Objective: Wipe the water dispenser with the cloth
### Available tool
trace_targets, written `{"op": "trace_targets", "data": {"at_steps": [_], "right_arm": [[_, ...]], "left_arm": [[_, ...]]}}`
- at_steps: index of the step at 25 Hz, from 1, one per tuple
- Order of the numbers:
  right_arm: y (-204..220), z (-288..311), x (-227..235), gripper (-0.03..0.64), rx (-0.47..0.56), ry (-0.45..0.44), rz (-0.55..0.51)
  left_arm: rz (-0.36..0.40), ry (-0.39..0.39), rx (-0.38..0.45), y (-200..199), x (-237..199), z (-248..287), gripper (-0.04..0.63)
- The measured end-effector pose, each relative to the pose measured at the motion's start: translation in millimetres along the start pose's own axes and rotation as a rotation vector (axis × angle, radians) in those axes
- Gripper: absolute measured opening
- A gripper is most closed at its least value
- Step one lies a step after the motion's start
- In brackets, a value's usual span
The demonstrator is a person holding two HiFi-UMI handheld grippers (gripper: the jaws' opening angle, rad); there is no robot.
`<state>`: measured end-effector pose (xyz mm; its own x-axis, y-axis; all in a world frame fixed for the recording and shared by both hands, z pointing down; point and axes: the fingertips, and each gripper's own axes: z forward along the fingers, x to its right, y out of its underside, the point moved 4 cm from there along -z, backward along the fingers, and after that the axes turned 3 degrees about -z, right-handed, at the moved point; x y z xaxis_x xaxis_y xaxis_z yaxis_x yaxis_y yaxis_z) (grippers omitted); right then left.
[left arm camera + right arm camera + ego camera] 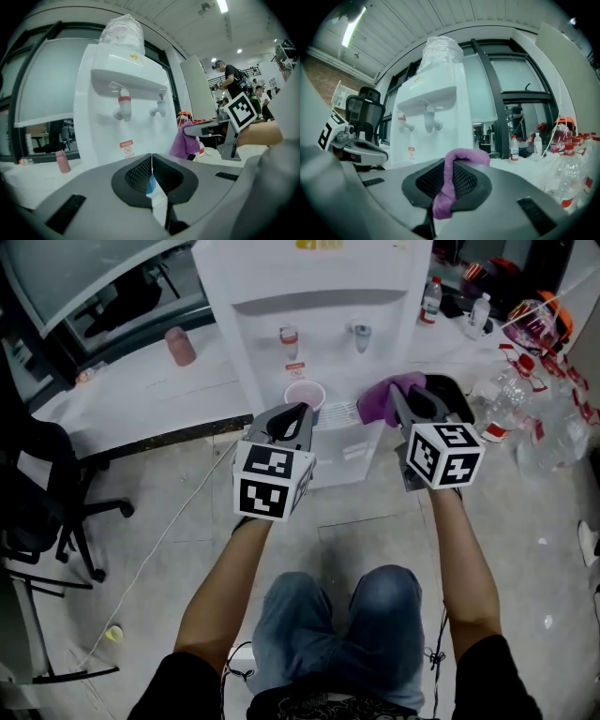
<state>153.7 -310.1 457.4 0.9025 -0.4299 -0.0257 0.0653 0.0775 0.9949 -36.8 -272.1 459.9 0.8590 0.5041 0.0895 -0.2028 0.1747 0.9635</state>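
Holding the cloth [446, 183] ready before the dispenser [319, 277].
My right gripper [419, 401] jaws pinch its soft, limp fold mid-length, short of the dispenser front; I judge it light and easily held there. Left gripper [289, 421] jaws are pressed together, empty.

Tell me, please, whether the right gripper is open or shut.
The right gripper is shut on the purple cloth: its own view shows the cloth pinched between both jaws.

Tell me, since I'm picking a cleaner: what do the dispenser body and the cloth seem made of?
The white water dispenser looks like smooth, slightly glossy plastic, with soft highlights. The purple cloth looks like soft, fuzzy fabric, possibly microfibre: it drapes limply.
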Motion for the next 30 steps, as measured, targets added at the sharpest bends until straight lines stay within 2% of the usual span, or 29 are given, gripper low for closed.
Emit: {"op": "trace_targets", "data": {"at_steps": [7,12,16,25,30], "right_arm": [[-82.5,-20.9,-36.6,0.032,0.136,-0.075,-0.077],[-132.6,-20.2,-64.7,0.032,0.180,-0.144,-0.134],[-166.5,-9.3,-92.0,0.032,0.228,-0.230,-0.119],[-211.5,35.5,-169.7,0.032,0.283,-0.429,-0.089],[-219.8,55.0,-197.2,0.032,0.292,-0.479,-0.087]], "left_arm": [[0.005,-0.011,0.036,-28.3,-14.3,-13.3,0.026],[0.012,-0.030,0.059,-49.3,-25.6,-23.2,0.028],[-0.014,-0.068,0.069,-57.9,-45.2,-34.0,0.028],[-0.062,-0.177,0.083,-56.3,-80.4,-61.8,0.027],[-0.094,-0.231,0.105,-47.1,-94.8,-82.4,0.026]]}}
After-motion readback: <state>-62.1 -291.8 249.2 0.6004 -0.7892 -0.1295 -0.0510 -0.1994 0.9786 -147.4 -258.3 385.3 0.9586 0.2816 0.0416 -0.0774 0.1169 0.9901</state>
